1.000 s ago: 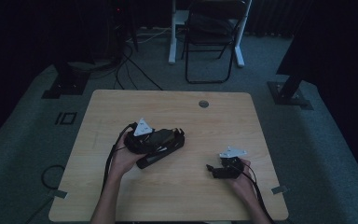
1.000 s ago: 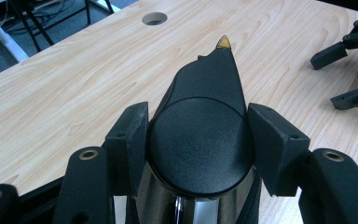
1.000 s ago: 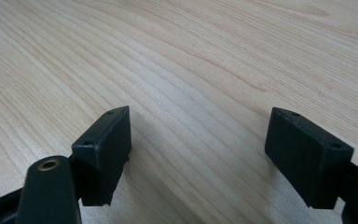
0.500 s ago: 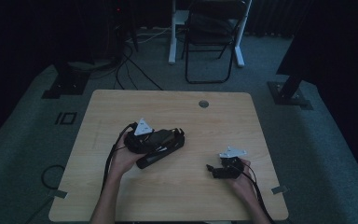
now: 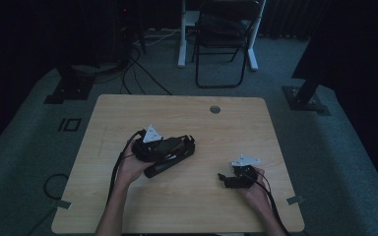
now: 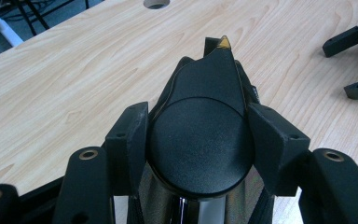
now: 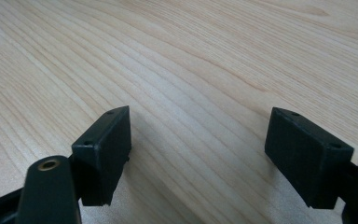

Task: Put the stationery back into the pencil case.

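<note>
A black elongated object (image 5: 170, 161) with a rounded cap (image 6: 200, 149) and a small yellow tip at its far end lies near the middle of the wooden table (image 5: 187, 118). My left gripper (image 5: 186, 145) is shut on it, and in the left gripper view (image 6: 196, 119) both pads press on its sides. My right gripper (image 5: 222, 179) rests low at the table's right front, held by a hand. In the right gripper view (image 7: 198, 149) its jaws stand wide apart over bare wood with nothing between them. Its two jaws (image 6: 352, 63) also appear at the far right of the left gripper view.
A round cable hole (image 5: 215, 109) sits near the table's far edge. Beyond the table stand a folding chair (image 5: 226, 44) and a white post. Dark stand bases (image 5: 307, 98) and cables (image 5: 142, 69) lie on the floor around it.
</note>
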`<state>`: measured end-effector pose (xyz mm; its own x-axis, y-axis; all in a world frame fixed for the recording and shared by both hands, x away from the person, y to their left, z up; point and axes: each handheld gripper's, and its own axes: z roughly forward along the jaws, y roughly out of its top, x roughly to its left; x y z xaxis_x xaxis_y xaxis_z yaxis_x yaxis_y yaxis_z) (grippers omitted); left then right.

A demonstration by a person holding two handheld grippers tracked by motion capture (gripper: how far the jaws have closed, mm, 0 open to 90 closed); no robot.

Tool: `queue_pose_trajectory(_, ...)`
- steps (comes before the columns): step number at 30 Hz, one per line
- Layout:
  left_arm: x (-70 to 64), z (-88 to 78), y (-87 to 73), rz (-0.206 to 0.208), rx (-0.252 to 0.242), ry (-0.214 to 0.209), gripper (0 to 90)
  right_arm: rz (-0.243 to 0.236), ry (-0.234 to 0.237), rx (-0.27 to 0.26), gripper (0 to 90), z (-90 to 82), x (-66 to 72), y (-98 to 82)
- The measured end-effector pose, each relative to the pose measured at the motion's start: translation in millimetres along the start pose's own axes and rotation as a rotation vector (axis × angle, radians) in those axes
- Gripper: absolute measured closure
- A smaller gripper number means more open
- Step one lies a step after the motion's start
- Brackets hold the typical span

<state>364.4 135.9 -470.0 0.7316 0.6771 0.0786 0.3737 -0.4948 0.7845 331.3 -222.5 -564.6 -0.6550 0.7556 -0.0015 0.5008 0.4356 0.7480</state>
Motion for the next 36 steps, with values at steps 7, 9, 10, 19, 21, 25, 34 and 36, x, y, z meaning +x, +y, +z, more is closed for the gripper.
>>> queue_pose_trajectory(7, 0.5, 2.4, -1.1, -0.001, 0.009, -0.002, 41.8, 0.0, 0.0, 0.0, 22.6, 0.0, 0.0, 0.0)
queue_pose_trajectory(9, 0.6, 3.1, -1.6, -0.003, 0.011, -0.004, 41.8, 0.0, 0.0, 0.0, 22.6, 0.0, 0.0, 0.0)
queue_pose_trajectory(10, 0.6, 3.6, -1.9, -0.006, 0.011, -0.004, 41.8, 0.0, 0.0, 0.0, 22.6, 0.0, 0.0, 0.0)
queue_pose_trajectory(19, 1.7, 7.4, -3.6, -0.007, 0.026, -0.009, 41.8, 0.0, 0.0, 0.0, 22.6, 0.0, 0.0, 0.0)
queue_pose_trajectory(21, 1.5, 8.3, -3.7, -0.007, 0.029, -0.009, 41.9, 0.0, 0.0, 0.0, 22.6, 0.0, 0.0, 0.0)
queue_pose_trajectory(25, 0.8, 10.2, -3.9, -0.005, 0.036, -0.008, 41.8, -0.001, 0.0, 0.0, 22.6, 0.0, -0.1, 0.0)
queue_pose_trajectory(34, 1.6, 12.3, -4.7, -0.009, 0.043, -0.012, 41.8, -0.001, 0.0, 0.0, 22.6, 0.0, -0.1, 0.0)
queue_pose_trajectory(36, 1.7, 13.0, -4.8, -0.007, 0.046, -0.012, 41.8, -0.001, 0.0, 0.0, 22.6, 0.0, -0.1, 0.0)
